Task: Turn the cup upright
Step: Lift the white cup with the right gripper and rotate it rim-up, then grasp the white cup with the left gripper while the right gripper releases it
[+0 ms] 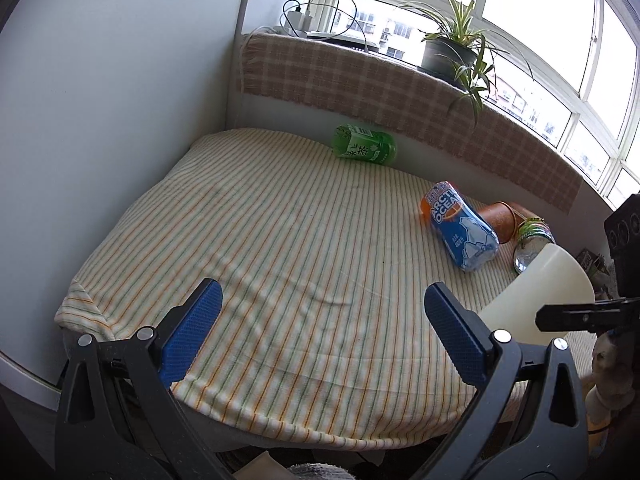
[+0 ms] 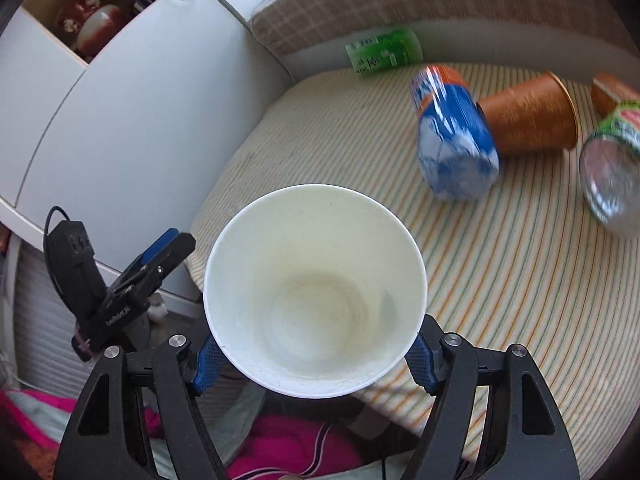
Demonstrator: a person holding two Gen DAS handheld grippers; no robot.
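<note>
My right gripper (image 2: 314, 354) is shut on a white paper cup (image 2: 316, 280), its blue pads pressed on both sides of the cup's lower body. The cup's open mouth faces the camera and it is held above the near edge of the striped table (image 2: 500, 300). In the left wrist view the same cup (image 1: 536, 292) shows at the right, with a black finger of the right gripper across it. My left gripper (image 1: 320, 332) is open and empty, hovering over the table's front edge.
On the striped cloth lie a green bottle (image 1: 364, 145), a blue Arctic Ocean can (image 1: 460, 226), an orange cup on its side (image 1: 500, 220) and a glass jar (image 1: 534, 240). A checked ledge with a potted plant (image 1: 452, 52) runs behind. A white cabinet (image 2: 120, 128) stands left.
</note>
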